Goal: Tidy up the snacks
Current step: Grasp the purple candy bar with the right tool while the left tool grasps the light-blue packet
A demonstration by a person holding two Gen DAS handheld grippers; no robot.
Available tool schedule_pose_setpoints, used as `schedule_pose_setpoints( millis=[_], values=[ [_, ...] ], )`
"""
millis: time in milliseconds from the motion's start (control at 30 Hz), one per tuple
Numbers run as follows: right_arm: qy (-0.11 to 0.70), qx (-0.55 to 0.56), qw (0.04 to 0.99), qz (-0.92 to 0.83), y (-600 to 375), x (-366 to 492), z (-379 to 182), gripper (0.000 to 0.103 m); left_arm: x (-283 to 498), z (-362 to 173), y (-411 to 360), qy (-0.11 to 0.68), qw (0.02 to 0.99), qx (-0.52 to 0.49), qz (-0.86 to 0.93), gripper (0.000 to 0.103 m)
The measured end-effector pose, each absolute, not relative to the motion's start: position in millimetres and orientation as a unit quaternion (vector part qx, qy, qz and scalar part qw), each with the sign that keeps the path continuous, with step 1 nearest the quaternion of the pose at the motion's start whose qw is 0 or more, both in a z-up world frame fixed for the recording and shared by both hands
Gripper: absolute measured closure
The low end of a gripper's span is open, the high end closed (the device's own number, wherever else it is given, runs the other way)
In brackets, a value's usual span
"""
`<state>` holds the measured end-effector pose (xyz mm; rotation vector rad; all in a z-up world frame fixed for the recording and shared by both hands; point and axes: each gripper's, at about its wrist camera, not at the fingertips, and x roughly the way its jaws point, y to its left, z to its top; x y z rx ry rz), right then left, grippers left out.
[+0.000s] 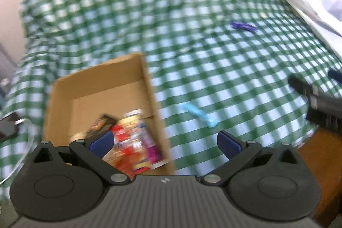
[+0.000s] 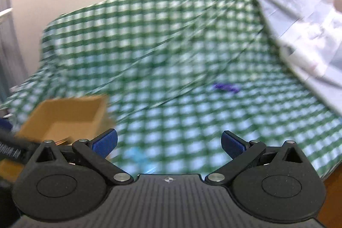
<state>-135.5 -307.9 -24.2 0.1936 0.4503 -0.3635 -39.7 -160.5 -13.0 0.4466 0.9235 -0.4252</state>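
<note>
Both grippers hover with jaws spread wide and empty over a green checked cloth (image 1: 192, 3). The left gripper (image 1: 165, 142) sits above a cardboard box (image 1: 100, 76) holding snack packets (image 1: 130, 140). A light blue snack (image 1: 199, 114) lies on the cloth just ahead of the right gripper (image 2: 168, 142); a purple one (image 2: 226, 87) lies farther off.

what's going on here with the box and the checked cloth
A person is tidying snacks with a handheld gripper in each hand. A cardboard box on the green checked cloth already holds several colourful snack packets. Two snacks lie loose on the cloth: a light blue one near the box and a purple one farther off. The left gripper and the right gripper are both open and hold nothing. The frames are blurred.
</note>
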Motion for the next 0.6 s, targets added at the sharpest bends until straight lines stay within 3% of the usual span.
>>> schedule_pose_setpoints(
  millis=[300, 600],
  values=[
    [0.214, 0.057, 0.945, -0.241, -470, -34, -62, 0.001, 39, -111, -262, 0.548, 0.796, 0.193, -0.171, 0.0],
    [0.263, 0.061, 0.932, -0.241, -598, 123, -150, 0.001, 109, -219, -280, 0.639, 0.746, 0.166, -0.086, 0.0]
  ],
)
